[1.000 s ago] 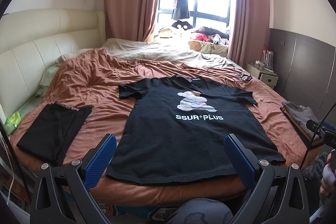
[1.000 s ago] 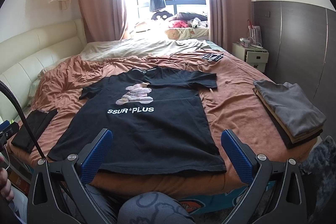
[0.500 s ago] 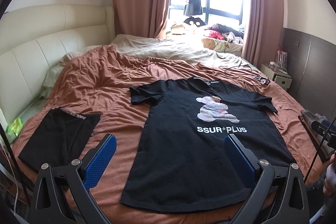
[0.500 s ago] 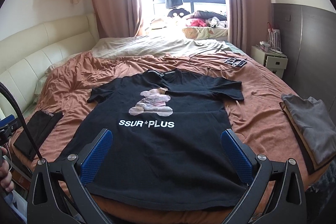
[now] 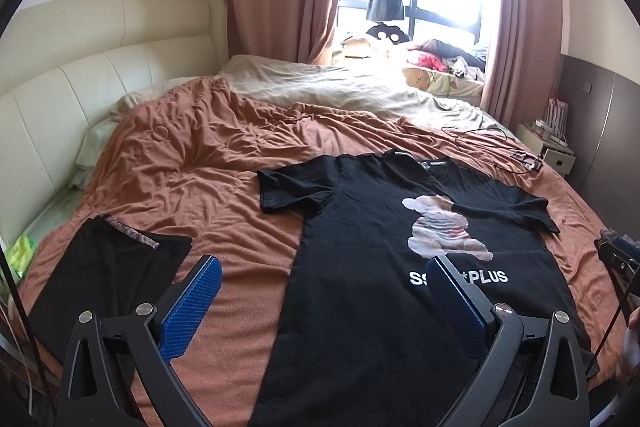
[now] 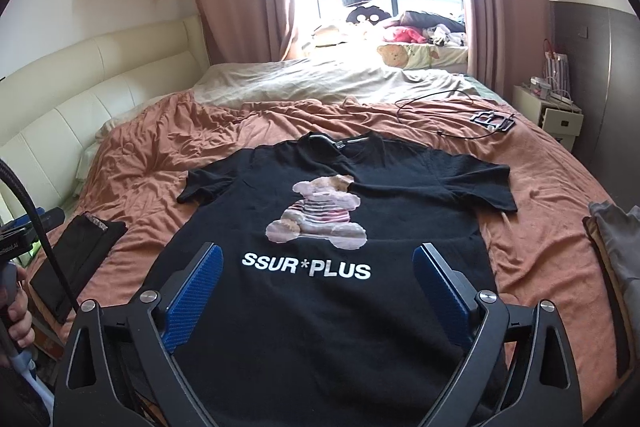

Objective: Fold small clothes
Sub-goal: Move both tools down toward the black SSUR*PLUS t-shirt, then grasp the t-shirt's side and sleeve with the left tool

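Observation:
A black T-shirt (image 5: 360, 267) (image 6: 320, 307) with a bear print and white lettering lies flat, front up, on the rust-brown bedspread (image 5: 224, 187) (image 6: 540, 227), collar away from me. My left gripper (image 5: 324, 271) hovers open above the shirt's left edge, with nothing between its blue pads. Over the lower middle of the shirt hangs my right gripper (image 6: 316, 259), its jaws wide and closing a little, nothing held; the shirt lies below them.
A folded black garment (image 5: 108, 275) (image 6: 80, 259) lies on the bed's left. A stack of folded grey and brown clothes (image 6: 616, 251) sits at the right edge. A cable and black clip (image 6: 492, 119) lie farther back. A nightstand (image 6: 556, 115) stands right, a padded headboard (image 5: 80, 87) left.
Both grippers have moved forward over the bed, so the shirt looks larger and its hem has slipped under the fingers. The right jaws have narrowed slightly.

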### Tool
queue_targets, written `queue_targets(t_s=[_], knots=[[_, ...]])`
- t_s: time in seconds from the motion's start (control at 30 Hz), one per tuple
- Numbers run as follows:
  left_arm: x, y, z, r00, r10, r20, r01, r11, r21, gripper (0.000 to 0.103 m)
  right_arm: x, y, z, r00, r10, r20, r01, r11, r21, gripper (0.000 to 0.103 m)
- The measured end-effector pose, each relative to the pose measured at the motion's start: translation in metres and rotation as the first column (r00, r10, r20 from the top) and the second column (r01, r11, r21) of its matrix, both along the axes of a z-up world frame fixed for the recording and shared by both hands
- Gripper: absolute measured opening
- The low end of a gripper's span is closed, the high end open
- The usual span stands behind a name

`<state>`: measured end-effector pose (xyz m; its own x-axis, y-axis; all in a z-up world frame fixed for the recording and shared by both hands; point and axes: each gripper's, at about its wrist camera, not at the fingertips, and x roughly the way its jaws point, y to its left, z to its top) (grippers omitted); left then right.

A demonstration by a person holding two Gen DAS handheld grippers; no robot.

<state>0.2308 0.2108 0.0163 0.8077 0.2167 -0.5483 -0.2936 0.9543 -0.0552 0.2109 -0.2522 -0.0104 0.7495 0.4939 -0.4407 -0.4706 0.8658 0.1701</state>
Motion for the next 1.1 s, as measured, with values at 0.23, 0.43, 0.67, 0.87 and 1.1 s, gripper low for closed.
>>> queue_targets(t_s=[0.23, 0.43, 0.67, 0.87, 1.1], knots=[[0.041, 0.03, -0.018, 0.999, 0.009, -0.042, -0.01, 0.999, -0.041, 0.098, 0.054, 0.023, -0.013, 0.994, 0.075, -0.078, -0.075, 0.997, 0.001, 0.074], [0.086, 0.066, -0.034, 0.996, 0.025, -0.081, -0.031, 0.996, -0.08, 0.088, 0.106, 0.046, -0.014, 0.983, 0.124, -0.136, -0.119, 0.992, 0.041, 0.065], [0.145, 0.103, -0.055, 0.983, 0.049, -0.174, -0.065, 0.994, -0.083, 0.081, 0.155, 0.077, -0.016, 0.974, 0.165, -0.155, -0.16, 0.986, 0.044, 0.063], [0.19, 0.14, -0.068, 0.97, 0.061, -0.234, -0.088, 0.99, -0.108, 0.075, 0.196, 0.113, -0.022, 0.963, 0.194, -0.187, -0.189, 0.981, 0.045, 0.058], [0.246, 0.174, -0.08, 0.953, 0.07, -0.296, -0.11, 0.986, -0.123, 0.075, 0.241, 0.162, -0.025, 0.951, 0.222, -0.214, -0.217, 0.975, 0.045, 0.049]])
